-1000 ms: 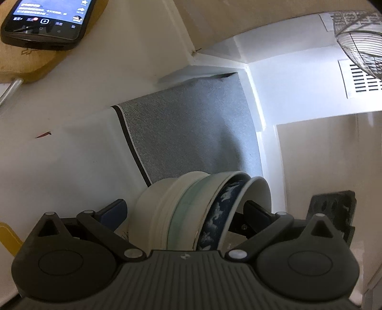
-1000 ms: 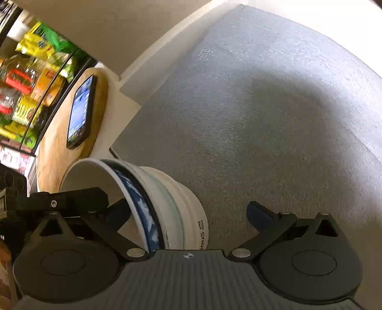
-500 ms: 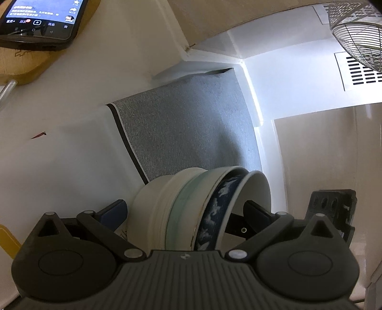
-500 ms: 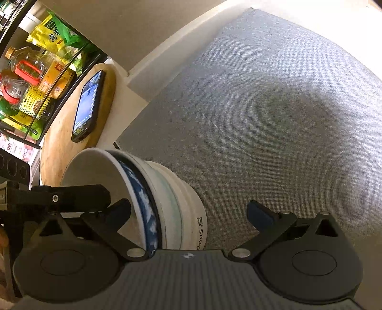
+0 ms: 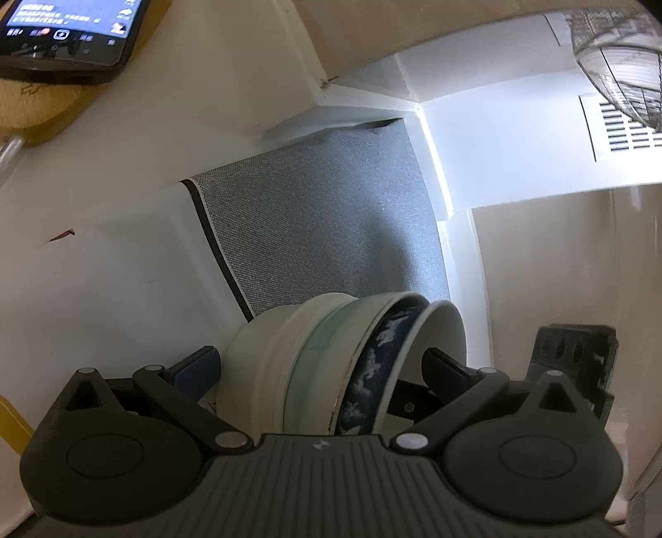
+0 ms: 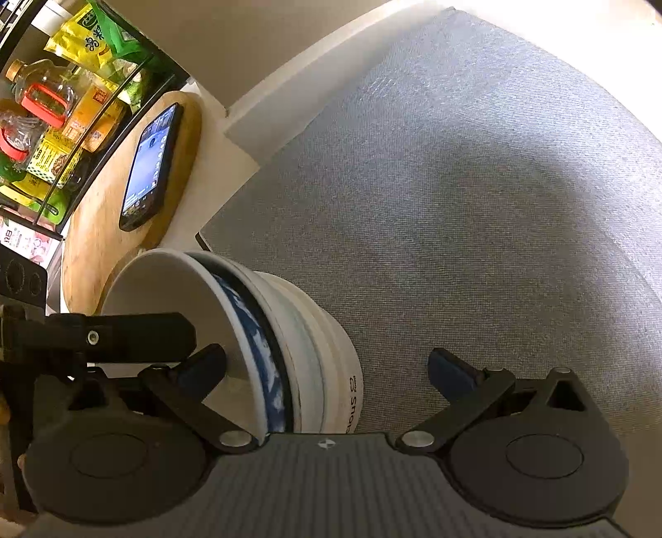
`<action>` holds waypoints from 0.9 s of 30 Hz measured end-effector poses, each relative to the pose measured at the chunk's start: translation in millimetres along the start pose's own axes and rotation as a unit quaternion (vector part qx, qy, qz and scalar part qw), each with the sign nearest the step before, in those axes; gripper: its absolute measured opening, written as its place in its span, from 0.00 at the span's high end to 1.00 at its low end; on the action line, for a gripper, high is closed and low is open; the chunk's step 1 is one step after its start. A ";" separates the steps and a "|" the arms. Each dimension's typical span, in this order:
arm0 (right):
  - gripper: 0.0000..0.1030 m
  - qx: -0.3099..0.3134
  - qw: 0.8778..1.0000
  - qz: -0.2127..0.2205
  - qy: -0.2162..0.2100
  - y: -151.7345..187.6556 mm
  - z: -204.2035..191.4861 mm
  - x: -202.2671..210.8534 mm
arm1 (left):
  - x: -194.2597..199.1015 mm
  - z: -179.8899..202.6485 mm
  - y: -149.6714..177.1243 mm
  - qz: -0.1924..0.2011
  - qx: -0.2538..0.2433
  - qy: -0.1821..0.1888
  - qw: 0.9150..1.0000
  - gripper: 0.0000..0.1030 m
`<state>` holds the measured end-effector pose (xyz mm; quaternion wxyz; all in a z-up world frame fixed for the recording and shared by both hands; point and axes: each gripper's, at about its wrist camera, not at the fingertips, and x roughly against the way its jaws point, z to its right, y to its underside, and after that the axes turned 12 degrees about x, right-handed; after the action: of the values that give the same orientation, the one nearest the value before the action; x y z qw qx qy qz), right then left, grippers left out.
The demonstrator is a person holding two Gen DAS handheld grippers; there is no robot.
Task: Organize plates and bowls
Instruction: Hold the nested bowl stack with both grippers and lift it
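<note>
A stack of nested bowls (image 5: 314, 364) lies tipped on its side: white outside, then pale green, then blue-patterned, with a white one innermost. My left gripper (image 5: 318, 366) spans it, one pad at the white base and the other inside the inner bowl, so it looks clamped. In the right wrist view the stack (image 6: 289, 331) opens to the left. My right gripper (image 6: 327, 366) stands open, its left finger inside the inner bowl and its right finger clear of the base. The left gripper's finger (image 6: 124, 331) also reaches into that bowl.
A grey mat (image 6: 455, 186) lines a white-walled shelf just beyond the bowls. A phone (image 6: 151, 165) rests on a round wooden board (image 6: 95, 231) to the left. Food packets and bottles (image 6: 82, 37) stand behind it. A wire basket (image 5: 620, 54) hangs at upper right.
Both grippers and the bowl stack have shifted together a little toward the grey mat. The grip on the stack looks the same.
</note>
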<state>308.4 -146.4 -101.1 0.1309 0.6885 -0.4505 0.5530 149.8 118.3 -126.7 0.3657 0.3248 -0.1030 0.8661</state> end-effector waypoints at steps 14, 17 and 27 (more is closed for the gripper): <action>0.00 0.007 1.000 -0.021 -0.002 -0.9 -4.5 -3.0 | 1.9 5.5 -3.6 0.010 -0.007 -0.048 0.999 0.29; 0.00 0.009 1.000 -0.021 -0.006 -0.1 -4.5 -2.8 | 2.5 4.4 -5.8 0.006 -0.009 -0.053 0.999 0.32; 0.01 0.007 1.000 -0.013 -0.004 -0.4 -5.0 -2.2 | 2.3 5.6 -4.5 0.009 -0.021 -0.060 0.998 0.34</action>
<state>305.5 -141.8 -101.1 0.1318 0.6972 -0.4383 0.5517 154.4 120.5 -121.2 0.3577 0.3677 -0.1459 0.8459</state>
